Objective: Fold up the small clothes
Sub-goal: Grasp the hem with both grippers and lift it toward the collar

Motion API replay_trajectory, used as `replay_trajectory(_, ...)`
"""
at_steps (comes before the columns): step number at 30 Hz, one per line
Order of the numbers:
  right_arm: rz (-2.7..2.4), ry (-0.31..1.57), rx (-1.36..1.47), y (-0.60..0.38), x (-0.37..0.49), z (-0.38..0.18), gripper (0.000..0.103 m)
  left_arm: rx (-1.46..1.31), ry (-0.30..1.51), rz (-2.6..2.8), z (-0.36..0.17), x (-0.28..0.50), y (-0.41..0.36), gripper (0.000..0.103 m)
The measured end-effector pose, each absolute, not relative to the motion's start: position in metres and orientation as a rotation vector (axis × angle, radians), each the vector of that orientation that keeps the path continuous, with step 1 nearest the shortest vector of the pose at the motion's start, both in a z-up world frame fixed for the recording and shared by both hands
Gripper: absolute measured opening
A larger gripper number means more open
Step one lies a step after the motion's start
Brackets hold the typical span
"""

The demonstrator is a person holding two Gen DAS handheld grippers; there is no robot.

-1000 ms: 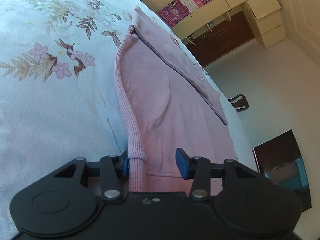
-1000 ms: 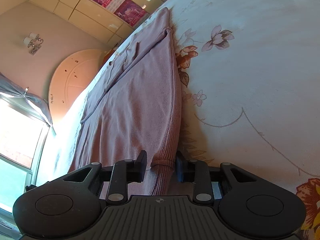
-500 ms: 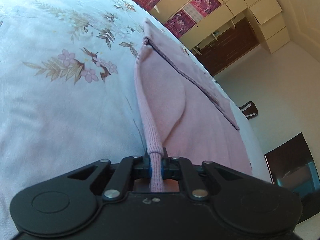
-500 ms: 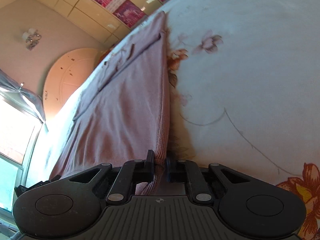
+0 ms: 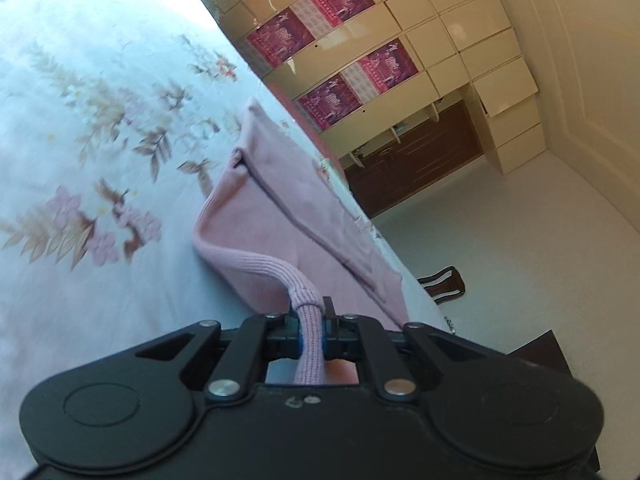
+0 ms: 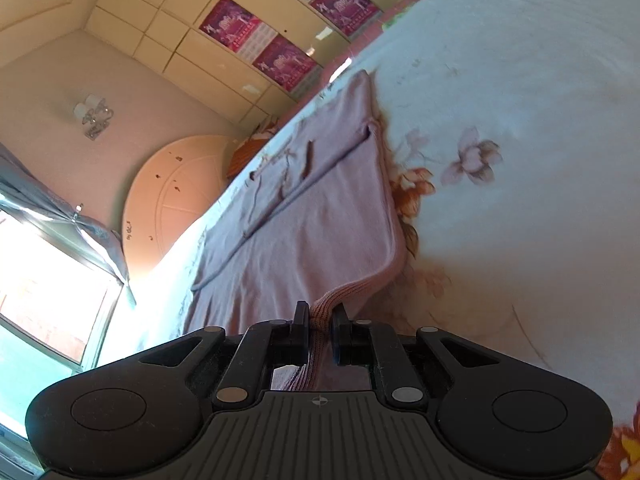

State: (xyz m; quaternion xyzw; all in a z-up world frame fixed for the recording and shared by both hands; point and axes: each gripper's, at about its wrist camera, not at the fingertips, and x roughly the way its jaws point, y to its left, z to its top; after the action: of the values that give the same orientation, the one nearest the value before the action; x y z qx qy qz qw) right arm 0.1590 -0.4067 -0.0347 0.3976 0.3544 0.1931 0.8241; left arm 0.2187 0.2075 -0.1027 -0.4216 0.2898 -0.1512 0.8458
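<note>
A pink knit garment (image 5: pixel 280 216) lies flat on a floral bedsheet (image 5: pixel 80 160), with a sleeve folded across its body. My left gripper (image 5: pixel 311 320) is shut on the ribbed hem at one near corner and holds it lifted, curling the cloth upward. In the right wrist view the same garment (image 6: pixel 312 216) stretches away from me. My right gripper (image 6: pixel 320 314) is shut on the ribbed hem at the other near corner, raised off the bedsheet (image 6: pixel 520 160).
The bed's edge runs along the garment's far side, with bare floor (image 5: pixel 500 240) and a dark chair (image 5: pixel 444 284) beyond. Cream cabinets with pink posters (image 5: pixel 352 68) line the wall. A round headboard (image 6: pixel 172 192) and a bright window (image 6: pixel 48 296) show at the left.
Both grippers closed on the hem corners, the left from wide open. They have since lifted, so the near edge of the garment rises off the sheet and curls.
</note>
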Motion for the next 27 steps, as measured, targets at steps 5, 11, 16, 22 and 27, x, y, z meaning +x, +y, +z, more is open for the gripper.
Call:
replay_trajectory(5, 0.392, 0.657, 0.928, -0.41, 0.236, -0.004, 0.01, -0.925, 0.556, -0.331, -0.076, 0.302, 0.2, 0.006)
replay_trajectory(11, 0.319, 0.649, 1.008, -0.413, 0.36, -0.002, 0.01, -0.895, 0.579, -0.315, -0.073, 0.433, 0.192, 0.006)
replay_trajectory(16, 0.246, 0.712, 1.086, -0.415, 0.456, -0.041, 0.01, -0.841, 0.66, -0.3, -0.1, 0.523, 0.191, 0.006)
replay_trajectory(22, 0.152, 0.683, 1.082, -0.434, 0.507, -0.074, 0.076, -0.763, 0.634, -0.308, -0.119, 0.56, 0.199, 0.033)
replay_trajectory(27, 0.202, 0.662, 0.791, -0.427, 0.506, -0.053, 0.07, -0.522, 0.634, -0.324, -0.103, 0.563, 0.199, 0.051)
